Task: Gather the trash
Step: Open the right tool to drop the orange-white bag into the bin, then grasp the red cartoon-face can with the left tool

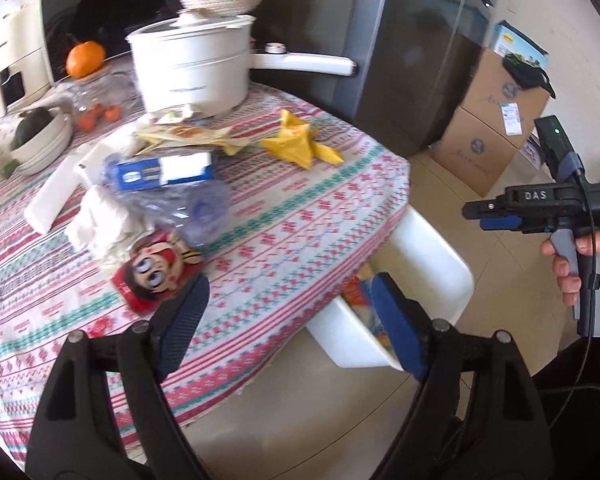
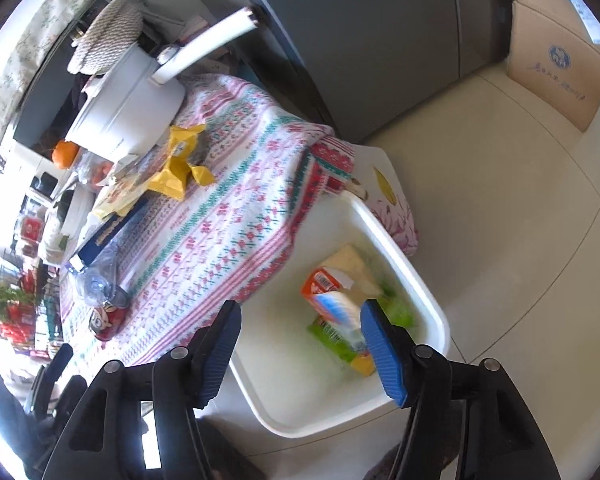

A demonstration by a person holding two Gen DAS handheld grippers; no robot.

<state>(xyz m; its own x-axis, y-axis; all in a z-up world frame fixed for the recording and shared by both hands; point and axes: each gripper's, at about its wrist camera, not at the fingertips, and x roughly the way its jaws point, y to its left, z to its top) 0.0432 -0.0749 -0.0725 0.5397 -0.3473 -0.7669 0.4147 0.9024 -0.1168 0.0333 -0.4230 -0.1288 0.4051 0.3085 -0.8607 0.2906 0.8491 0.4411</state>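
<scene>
Left gripper (image 1: 288,320): jaws wide apart, nothing between the pads; poised over the near edge of the bench (image 1: 308,216), tilted steeply downward.
Trash nearest left jaws: red cartoon snack packet (image 1: 158,276) flat on the patterned cloth, just beyond the left pad, not touched.
Other trash on bench: crumpled clear plastic bottle with blue label (image 1: 168,188) behind the packet, white tissue wad (image 1: 100,220) beside it, yellow wrapper (image 1: 300,140) further back toward the white pot (image 1: 192,68), pale flat wrappers (image 1: 188,136) in front of the pot.
Right gripper (image 2: 300,336): jaws parted, nothing pressed between the pads; angled down above the white bin (image 2: 436,304).
Trash under right jaws: orange-and-white carton (image 2: 328,292) lying loose in the bin, just left of the right pad, free of both pads; cream box (image 2: 352,264), green wrappers (image 2: 332,336) and a yellow piece (image 2: 364,364) around it on the bin floor.
Bin position: on the tiled floor, tucked against the drooping cloth at the bench corner, beside a flowered cushion (image 2: 392,208).
Right hand (image 1: 592,276): seen from the left wrist view, fingers wrapped round the grey handle, to the right of the bench.
Surroundings: grey fridge (image 1: 412,60) behind the bench, cardboard boxes (image 1: 488,120) on the floor.
</scene>
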